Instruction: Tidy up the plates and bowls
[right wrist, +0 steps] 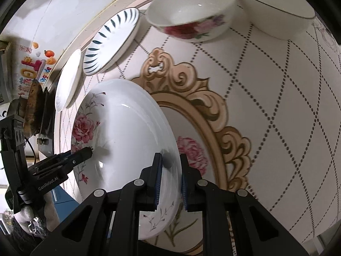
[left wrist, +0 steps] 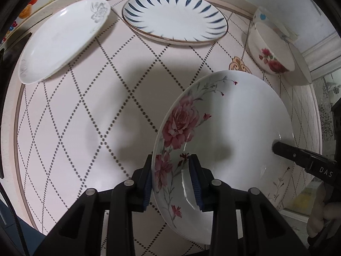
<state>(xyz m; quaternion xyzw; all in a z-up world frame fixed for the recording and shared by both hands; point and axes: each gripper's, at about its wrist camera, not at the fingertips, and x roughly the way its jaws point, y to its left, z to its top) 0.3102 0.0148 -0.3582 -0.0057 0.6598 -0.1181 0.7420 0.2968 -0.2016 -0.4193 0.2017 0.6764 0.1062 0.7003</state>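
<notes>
Left wrist view: showed the left gripper (left wrist: 173,183) clenched on the near rim of the rose plate (left wrist: 230,128), one blue pad under the rim, the other inside the well. Showed the right gripper (left wrist: 279,147) reaching in from the right and gripping the opposite rim. Held the plate clear of the round table (left wrist: 89,111), tilted, judging by the shadow cast below. Placed ahead of the tool and to the left: the plain white plate (left wrist: 61,44); straight ahead: the blue-striped plate (left wrist: 174,19); ahead and to the right: the rose bowl (left wrist: 270,51), leaning against something pale behind it.

Right wrist view: showed the right gripper (right wrist: 170,181) clamped on the plate's rim (right wrist: 127,132), pads on either face, with the left gripper (right wrist: 85,154) entering from the left and biting the far edge. Lay beyond the tool: the rose bowl (right wrist: 191,15) and a plain bowl (right wrist: 275,8) beside it; further left, the blue-striped plate (right wrist: 110,42) and the white plate (right wrist: 68,83), overlapping in this view.

Judged the step as carrying the rose plate toward the other plates for stacking. Best done by keeping both grips firm and level, moving both hands together so neither rim twists free, lowering squarely over the chosen plate, and releasing only once seated. Risked a slip on the glazed rim if tilted further.
</notes>
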